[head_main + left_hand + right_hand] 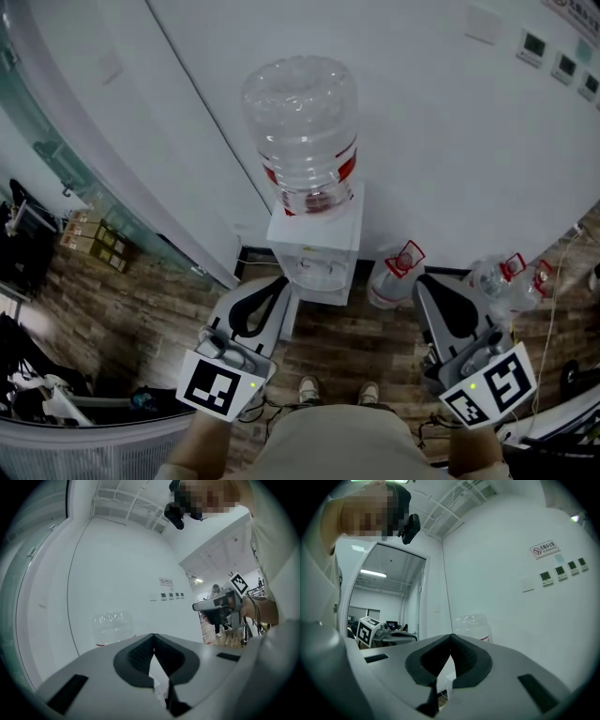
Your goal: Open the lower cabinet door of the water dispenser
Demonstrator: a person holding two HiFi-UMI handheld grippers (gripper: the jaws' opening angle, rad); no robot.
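A person stands facing the white water dispenser (319, 251) set against the wall, an empty bottle (302, 131) on top. Both the left gripper (279, 283) and the right gripper (424, 281) are held level with jaws pressed together and nothing between them. The dispenser stands ahead, between the two, nearer the left jaws; its lower cabinet door is hidden from above
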